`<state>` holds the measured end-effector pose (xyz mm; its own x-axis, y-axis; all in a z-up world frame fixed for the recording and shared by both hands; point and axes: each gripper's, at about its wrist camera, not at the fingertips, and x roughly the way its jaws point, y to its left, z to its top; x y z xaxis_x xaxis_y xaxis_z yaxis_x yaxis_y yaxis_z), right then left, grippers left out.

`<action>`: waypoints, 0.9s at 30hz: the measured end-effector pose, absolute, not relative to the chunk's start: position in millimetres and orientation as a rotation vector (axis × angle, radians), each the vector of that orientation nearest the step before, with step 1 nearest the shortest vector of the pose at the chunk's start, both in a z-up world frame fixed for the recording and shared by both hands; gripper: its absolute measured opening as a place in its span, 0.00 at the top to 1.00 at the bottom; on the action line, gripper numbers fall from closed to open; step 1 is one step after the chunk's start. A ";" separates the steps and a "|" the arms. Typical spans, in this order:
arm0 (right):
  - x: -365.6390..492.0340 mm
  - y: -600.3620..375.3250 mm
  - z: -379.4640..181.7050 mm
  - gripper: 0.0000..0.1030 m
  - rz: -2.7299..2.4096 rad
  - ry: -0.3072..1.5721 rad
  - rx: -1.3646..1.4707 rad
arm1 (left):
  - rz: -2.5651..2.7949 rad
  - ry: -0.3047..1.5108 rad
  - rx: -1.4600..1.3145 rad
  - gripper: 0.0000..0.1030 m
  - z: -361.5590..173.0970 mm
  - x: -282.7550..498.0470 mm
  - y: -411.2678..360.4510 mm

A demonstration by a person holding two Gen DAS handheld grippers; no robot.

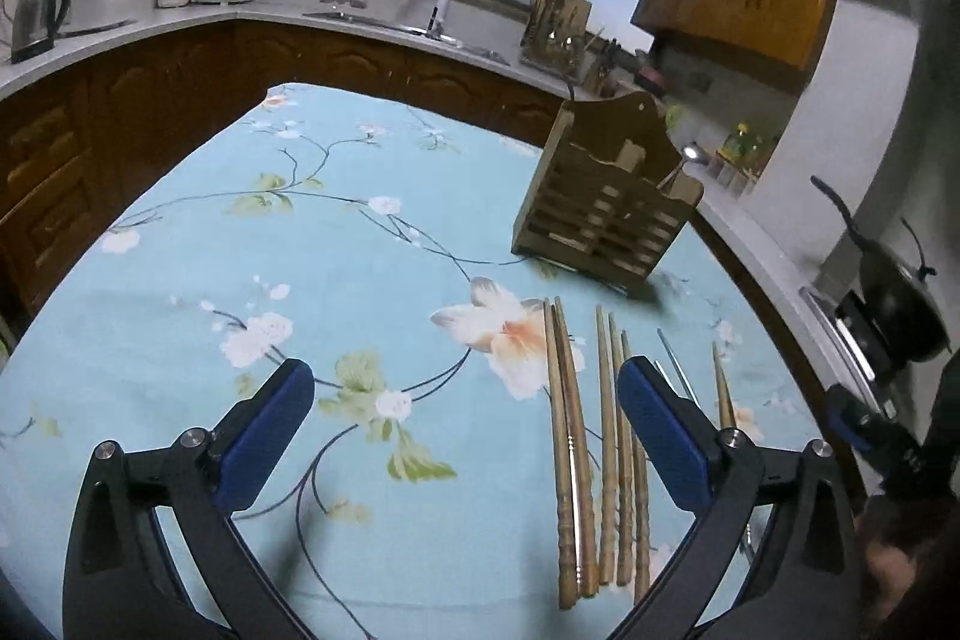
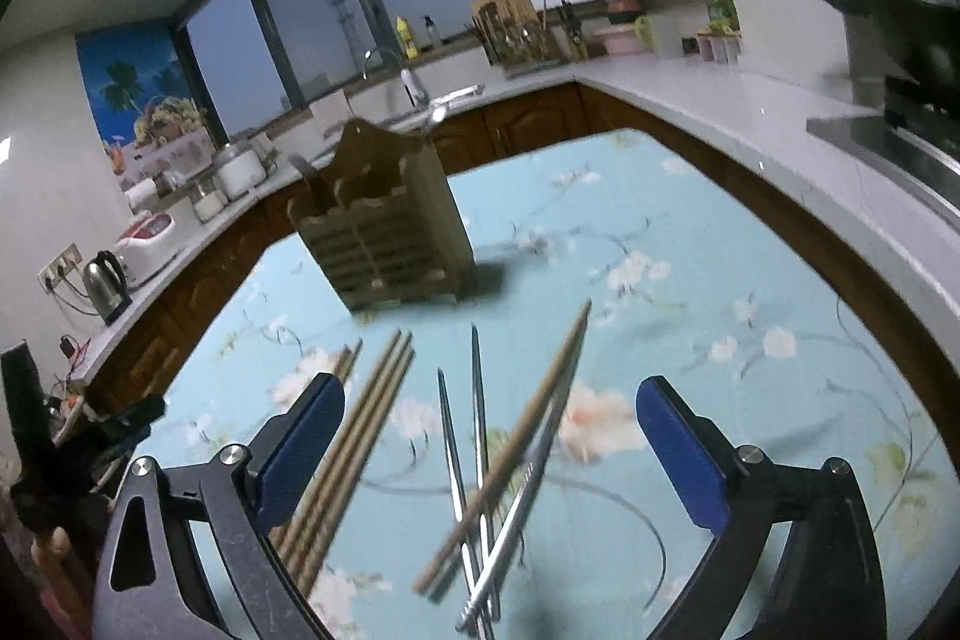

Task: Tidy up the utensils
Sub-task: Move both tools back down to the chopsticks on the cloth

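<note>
Here, the chopsticks (image 2: 516, 454) lie lengthwise between the right gripper's (image 2: 489, 454) spread, empty jaws, pointing toward the holder (image 2: 384, 232); the left gripper (image 1: 465, 436), also spread, hovers beside them.

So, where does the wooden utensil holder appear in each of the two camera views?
Left wrist view: the wooden utensil holder stands right of centre, beyond the chopsticks.
Right wrist view: it stands left of centre, again beyond the chopsticks.
Shared landmark: the spoon sticking out of it.
</note>
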<state>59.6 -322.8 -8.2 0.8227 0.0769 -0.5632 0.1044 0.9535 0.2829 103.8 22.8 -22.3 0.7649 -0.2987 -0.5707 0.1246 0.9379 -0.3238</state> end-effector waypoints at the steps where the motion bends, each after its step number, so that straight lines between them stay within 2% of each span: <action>1: 57.8 -321.0 -11.0 0.04 -0.017 0.613 0.309 | -0.228 0.666 -0.273 0.00 -22.8 103.0 23.0; 16: 70.0 -312.7 -14.0 0.05 0.015 0.636 0.287 | -0.241 0.757 -0.214 0.01 -25.1 123.3 7.5; 18: 74.3 -313.8 -13.8 0.08 0.016 0.641 0.289 | -0.264 0.770 -0.200 0.06 -24.9 130.3 0.9; 25: 101.8 -323.4 -19.4 0.52 0.023 0.706 0.312 | -0.340 0.874 -0.141 0.28 -36.8 167.1 -33.3; 27: 110.3 -326.0 -23.5 0.59 0.018 0.727 0.323 | -0.358 0.899 -0.119 0.35 -41.7 177.7 -45.0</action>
